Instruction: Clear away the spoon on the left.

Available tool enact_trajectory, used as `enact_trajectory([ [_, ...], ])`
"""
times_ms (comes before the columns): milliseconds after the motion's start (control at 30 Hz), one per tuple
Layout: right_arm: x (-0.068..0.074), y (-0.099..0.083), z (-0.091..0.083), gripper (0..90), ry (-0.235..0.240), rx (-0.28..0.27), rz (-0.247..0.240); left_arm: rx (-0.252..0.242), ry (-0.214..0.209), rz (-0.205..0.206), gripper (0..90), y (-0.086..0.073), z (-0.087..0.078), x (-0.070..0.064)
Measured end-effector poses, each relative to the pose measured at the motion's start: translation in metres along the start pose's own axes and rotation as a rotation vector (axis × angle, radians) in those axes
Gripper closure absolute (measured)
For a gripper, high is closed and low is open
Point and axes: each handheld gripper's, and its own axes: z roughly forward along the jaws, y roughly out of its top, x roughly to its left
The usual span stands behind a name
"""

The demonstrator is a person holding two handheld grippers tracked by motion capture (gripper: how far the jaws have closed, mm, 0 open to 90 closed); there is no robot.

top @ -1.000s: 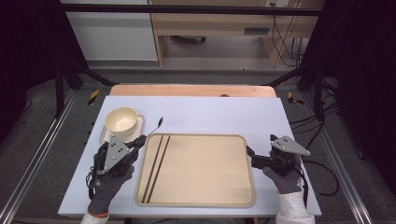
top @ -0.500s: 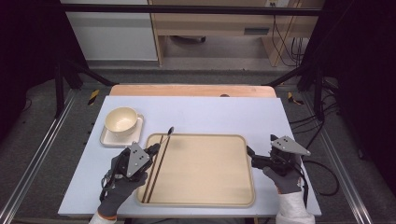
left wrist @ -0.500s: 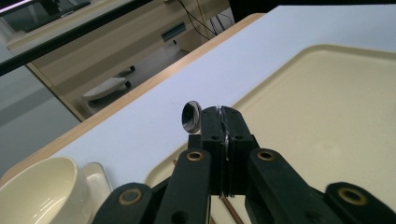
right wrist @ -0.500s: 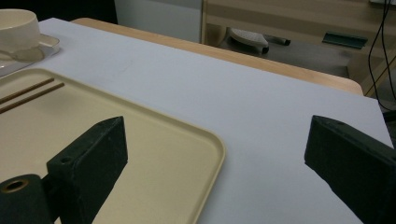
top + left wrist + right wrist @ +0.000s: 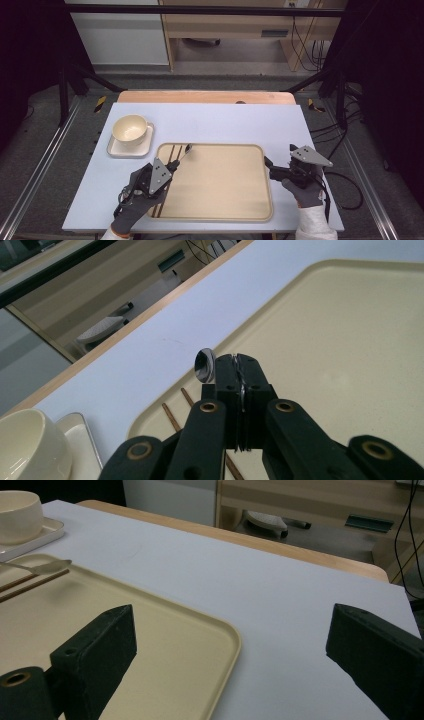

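My left gripper [image 5: 175, 162] is shut on the handle of a metal spoon [image 5: 187, 147], held over the left part of a beige tray [image 5: 260, 210]. In the left gripper view the closed jaws [image 5: 240, 362] pinch the handle, and the spoon's bowl [image 5: 204, 365] sticks out past them above the tray [image 5: 350, 340]. Two dark chopsticks [image 5: 167, 154] lie along the tray's left side, under the gripper. My right gripper [image 5: 269, 169] stands open at the tray's right edge, holding nothing. In its own view the right gripper [image 5: 235, 645] spans the tray's corner [image 5: 220, 630].
A cream cup [image 5: 129, 129] sits on a small square plate [image 5: 116, 150] at the table's left, just beyond the tray's far left corner. The white tabletop [image 5: 225, 120] stretches behind the tray to a wooden strip [image 5: 205, 96] at the far edge.
My left gripper has carried the spoon rightward, from beside the cup's plate to over the tray's left part and the chopsticks. The right gripper has stayed put.
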Motion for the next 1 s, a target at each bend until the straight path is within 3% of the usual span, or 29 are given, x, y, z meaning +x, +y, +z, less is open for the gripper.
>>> enact_trajectory([
  [633,0.0,0.0,0.0,6.3,0.001,0.0,-0.002,0.052,-0.016,0.083,88.5,-0.003,0.011,-0.015],
  [1000,0.0,0.0,0.0,6.3,0.001,0.0,-0.001,0.061,-0.029,0.104,83.9,-0.004,0.014,-0.02],
])
